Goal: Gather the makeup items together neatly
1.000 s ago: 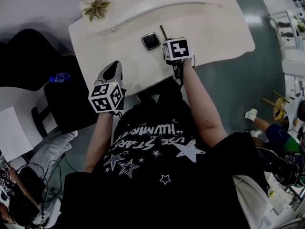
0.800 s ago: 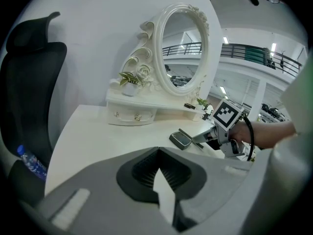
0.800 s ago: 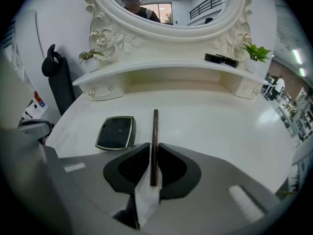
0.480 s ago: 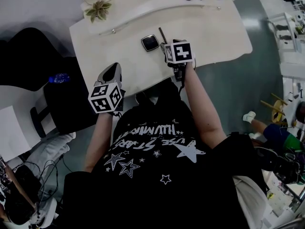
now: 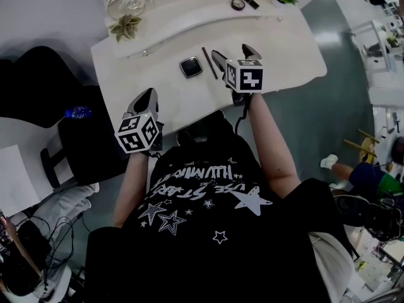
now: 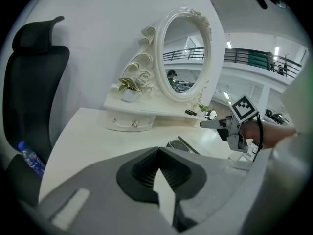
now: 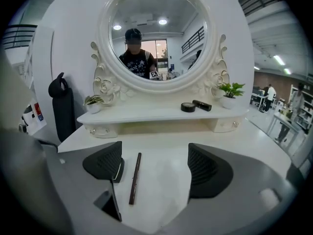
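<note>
On the white vanity table a square black compact lies beside a thin dark makeup pencil. My right gripper hovers open just right of the pencil. In the right gripper view the pencil lies on the table between the pads, close to the left one, untouched. The compact peeks out below that left jaw. A round black compact and a lipstick rest on the raised shelf. My left gripper hangs shut at the table's near left edge, holding nothing.
An ornate white oval mirror stands on the shelf between two small potted plants. The shelf has small drawers. A black chair and a blue bottle are left of the table.
The right gripper has moved right, off the pencil, and its open jaws now show. The pencil, which stuck out from under the gripper before, now lies free beside the compact. The left gripper hardly moved.
</note>
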The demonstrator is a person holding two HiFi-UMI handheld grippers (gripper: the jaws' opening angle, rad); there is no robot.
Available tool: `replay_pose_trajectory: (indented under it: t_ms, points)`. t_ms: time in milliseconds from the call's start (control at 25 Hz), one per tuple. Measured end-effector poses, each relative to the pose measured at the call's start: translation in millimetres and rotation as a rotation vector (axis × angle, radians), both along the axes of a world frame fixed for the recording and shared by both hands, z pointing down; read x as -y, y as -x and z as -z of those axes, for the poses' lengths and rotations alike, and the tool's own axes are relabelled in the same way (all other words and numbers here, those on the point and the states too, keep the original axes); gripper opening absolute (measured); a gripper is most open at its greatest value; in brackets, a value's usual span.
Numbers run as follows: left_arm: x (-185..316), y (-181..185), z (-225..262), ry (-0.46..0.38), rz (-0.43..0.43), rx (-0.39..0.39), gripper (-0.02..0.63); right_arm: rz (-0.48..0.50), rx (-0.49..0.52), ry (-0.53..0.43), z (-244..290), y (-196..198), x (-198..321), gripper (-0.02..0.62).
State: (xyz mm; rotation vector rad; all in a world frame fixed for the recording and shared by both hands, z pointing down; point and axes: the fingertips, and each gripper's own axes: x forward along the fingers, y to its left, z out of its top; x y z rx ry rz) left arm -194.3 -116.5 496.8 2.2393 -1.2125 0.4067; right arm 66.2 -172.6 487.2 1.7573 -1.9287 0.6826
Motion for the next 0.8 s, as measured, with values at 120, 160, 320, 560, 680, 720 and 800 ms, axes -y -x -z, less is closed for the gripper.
replay_pose_trajectory:
  t_ms: [120, 160, 320, 560, 680, 720, 800]
  points:
    - [4, -6, 2, -0.006, 0.018, -0.003, 0.002, 0.011, -0.016, -0.031, 8, -10, 8, 0.459]
    - [5, -7, 2, -0.01, 0.024, -0.004, 0.002, 0.012, -0.021, -0.039, 10, -13, 10, 0.462]
    - [9, -13, 7, -0.03, 0.047, -0.007, 0.0, 0.013, -0.026, -0.059, 17, -28, 18, 0.469]
    - [18, -30, 22, -0.051, 0.094, 0.0, 0.0, 0.055, -0.032, -0.105, 36, -48, 44, 0.477]
    - [21, -39, 26, -0.061, 0.108, 0.008, 0.0, 0.099, -0.047, -0.17, 49, -54, 58, 0.477]
    - [22, -42, 27, -0.065, 0.114, 0.013, 0.0, 0.108, -0.044, -0.181, 50, -56, 62, 0.479]
    - [23, -46, 28, -0.071, 0.126, 0.021, 0.0, 0.119, -0.032, -0.182, 50, -60, 69, 0.478]
